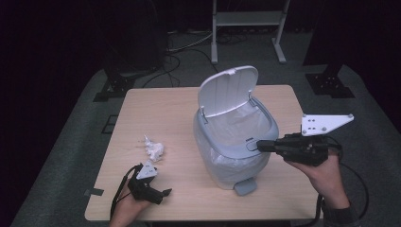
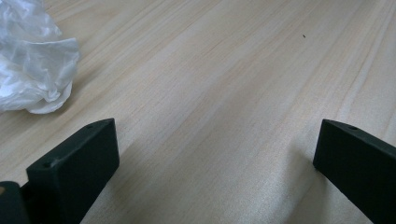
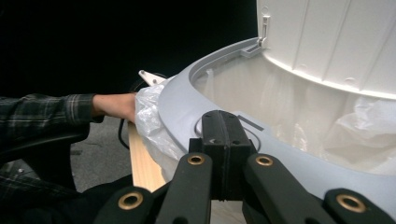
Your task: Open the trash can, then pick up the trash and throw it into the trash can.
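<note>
Bin: a small grey bin (image 1: 234,142) with a clear liner stands on the wooden table (image 1: 156,106), its white lid (image 1: 228,90) swung up and standing nearly upright at the far rim.
Right gripper: the right gripper (image 1: 261,145) rests against the bin's near-right rim; in the right gripper view its jaws are pressed together, nothing between them, the tip on the grey push-button area (image 3: 243,128) of the rim.
Left gripper: the left gripper (image 1: 163,193) sits low over the table, left of the bin and nearer the person's edge; its jaws stand wide apart and hold nothing, with bare wood between them in the left gripper view.
Crumpled wad: a white crumpled wad (image 1: 153,149), paper or plastic, lies on the table left of the bin, just beyond the left gripper and apart from it; it shows at the upper left of the left gripper view (image 2: 32,65).
Likely step: lid held open, wad not yet picked up.
Risk, lid: if the closed tip slips off the rim or eases its push, the lid may drop shut.
Risk, bin: it looks light; a sideways push from the right could slide or tip it.
Risk, wad: soft and loose; a shallow pinch may shed it short of the bin, and a low approach could nudge it away.
Risk, liner: the liner bulges over the rim and could snag a jaw.
</note>
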The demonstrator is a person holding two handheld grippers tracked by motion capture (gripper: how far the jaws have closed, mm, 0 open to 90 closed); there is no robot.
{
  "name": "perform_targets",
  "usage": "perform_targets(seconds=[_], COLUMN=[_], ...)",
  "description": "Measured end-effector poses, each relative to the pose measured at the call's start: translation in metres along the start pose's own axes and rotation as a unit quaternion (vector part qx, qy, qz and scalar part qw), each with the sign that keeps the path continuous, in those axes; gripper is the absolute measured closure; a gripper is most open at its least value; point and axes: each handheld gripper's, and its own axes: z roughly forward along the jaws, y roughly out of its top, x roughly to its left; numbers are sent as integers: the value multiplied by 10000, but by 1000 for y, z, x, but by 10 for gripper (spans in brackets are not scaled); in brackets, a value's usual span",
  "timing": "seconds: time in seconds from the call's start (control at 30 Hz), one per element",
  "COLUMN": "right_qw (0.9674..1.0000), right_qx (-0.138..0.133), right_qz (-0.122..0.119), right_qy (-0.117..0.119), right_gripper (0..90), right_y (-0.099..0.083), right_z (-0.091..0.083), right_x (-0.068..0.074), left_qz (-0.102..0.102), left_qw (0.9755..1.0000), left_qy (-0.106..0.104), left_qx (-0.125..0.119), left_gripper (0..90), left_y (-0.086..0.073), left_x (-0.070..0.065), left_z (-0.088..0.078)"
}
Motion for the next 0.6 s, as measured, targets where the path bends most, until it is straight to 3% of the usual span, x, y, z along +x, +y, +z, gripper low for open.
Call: perform_targets(seconds=[0.17, 0.6], right_qw=[9997, 9981], right_qx=[-196, -193], right_qz=[62, 212], right_qy=[-100, -547], right_gripper=[855, 682], right_y=[0, -12], right_z=[-11, -33], right_x=[-1, -3], left_qz=[-10, -11], left_qw=[10000, 10000], left_qy=[8, 7], left_qx=[-3, -3], left_gripper=[0, 0], left_y=[0, 0], left_x=[0, 0], left_z=[0, 0])
